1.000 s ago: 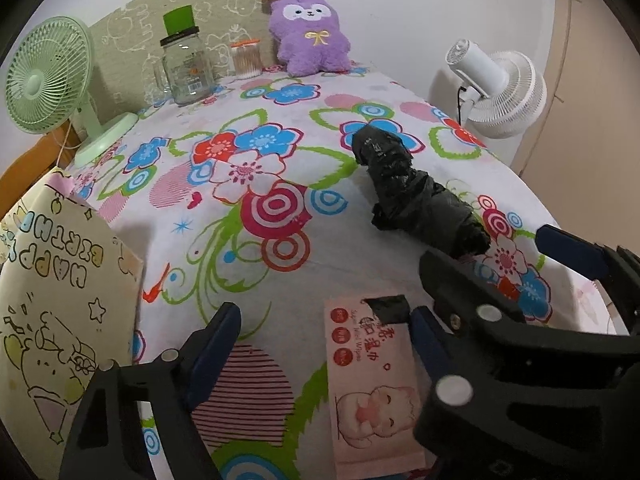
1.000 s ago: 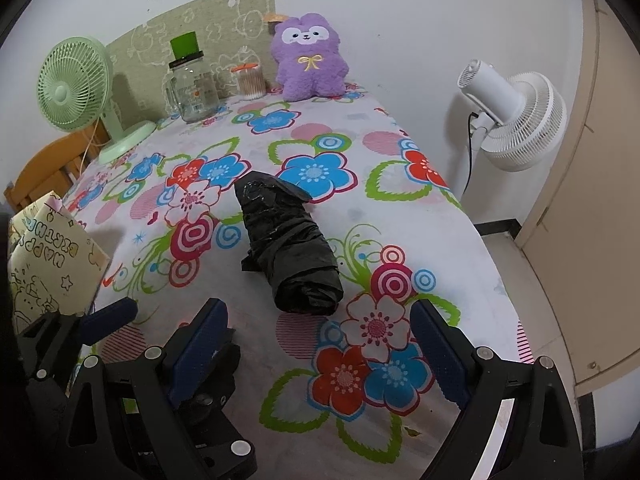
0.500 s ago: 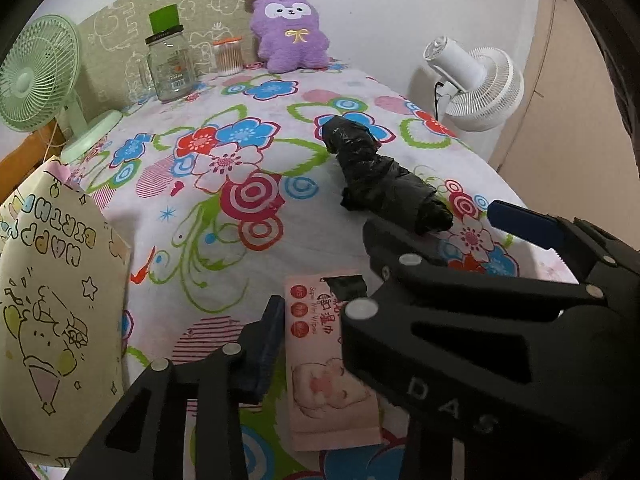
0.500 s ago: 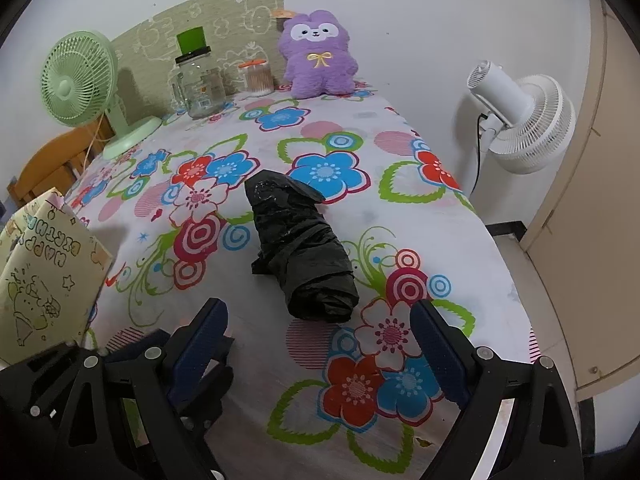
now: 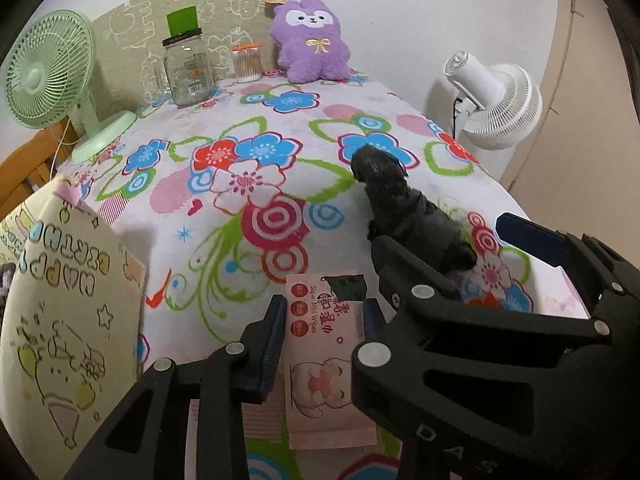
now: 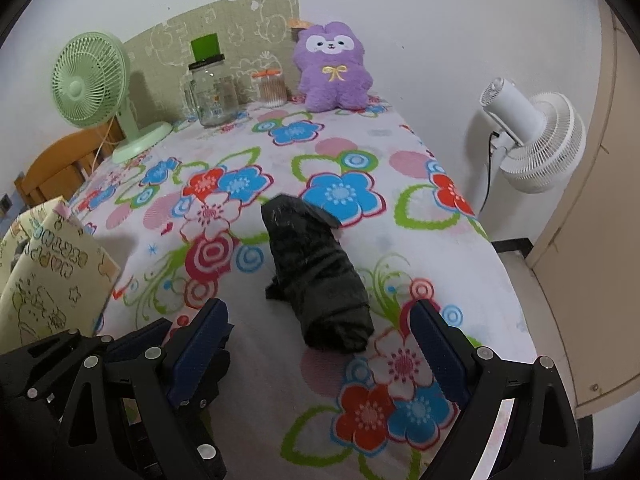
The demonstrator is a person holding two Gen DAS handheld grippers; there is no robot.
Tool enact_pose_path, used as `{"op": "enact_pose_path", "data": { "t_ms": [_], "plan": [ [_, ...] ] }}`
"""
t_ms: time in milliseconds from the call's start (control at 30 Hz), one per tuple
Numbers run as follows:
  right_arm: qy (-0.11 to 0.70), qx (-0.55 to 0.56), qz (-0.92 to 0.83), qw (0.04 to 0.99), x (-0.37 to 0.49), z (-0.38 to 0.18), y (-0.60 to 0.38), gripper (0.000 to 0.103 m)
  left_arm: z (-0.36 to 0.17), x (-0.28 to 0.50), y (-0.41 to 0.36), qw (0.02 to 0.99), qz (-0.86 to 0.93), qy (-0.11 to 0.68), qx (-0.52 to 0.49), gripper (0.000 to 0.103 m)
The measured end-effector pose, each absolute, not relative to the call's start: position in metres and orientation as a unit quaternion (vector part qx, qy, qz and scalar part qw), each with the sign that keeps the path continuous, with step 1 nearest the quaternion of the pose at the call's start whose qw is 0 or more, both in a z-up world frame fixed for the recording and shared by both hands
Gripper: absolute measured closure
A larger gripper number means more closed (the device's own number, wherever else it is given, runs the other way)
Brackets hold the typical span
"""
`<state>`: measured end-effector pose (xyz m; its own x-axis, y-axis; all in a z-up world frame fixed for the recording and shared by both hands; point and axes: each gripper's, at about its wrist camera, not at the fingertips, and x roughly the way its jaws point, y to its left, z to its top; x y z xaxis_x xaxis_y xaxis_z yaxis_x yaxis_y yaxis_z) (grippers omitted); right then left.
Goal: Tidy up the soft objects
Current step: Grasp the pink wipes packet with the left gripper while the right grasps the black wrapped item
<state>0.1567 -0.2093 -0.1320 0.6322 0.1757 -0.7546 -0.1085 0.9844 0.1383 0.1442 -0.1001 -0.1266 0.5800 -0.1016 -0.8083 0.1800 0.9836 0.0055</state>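
A pink wet-wipes pack (image 5: 326,364) lies on the flowered tablecloth near the front edge. My left gripper (image 5: 325,322) has its two fingers closed against the pack's sides. A black rolled plastic bag (image 5: 404,212) lies to the right of it; it also shows in the right wrist view (image 6: 316,276). My right gripper (image 6: 320,356) is open and empty just in front of the bag's near end. A purple plush toy (image 5: 308,42) sits upright at the far end of the table (image 6: 332,68).
A yellow birthday gift bag (image 5: 60,312) stands at the front left. A green desk fan (image 5: 52,80), a glass jar with green lid (image 5: 188,68) and a small cotton-swab jar (image 5: 248,62) stand at the back. A white floor fan (image 6: 532,140) stands right of the table.
My left gripper's fingers have closed in from wide open onto the sides of the wipes pack. My right gripper stays open, with the bag a little nearer.
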Motion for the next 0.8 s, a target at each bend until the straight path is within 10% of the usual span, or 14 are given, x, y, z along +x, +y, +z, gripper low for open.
{"op": "enact_pose_path", "data": {
  "t_ms": [800],
  "plan": [
    [0.448,0.034,0.099,0.888,0.184,-0.148,-0.211,0.061,-0.134,0.162,-0.101,0.884,-0.06,0.46,0.051,0.064]
  ]
}}
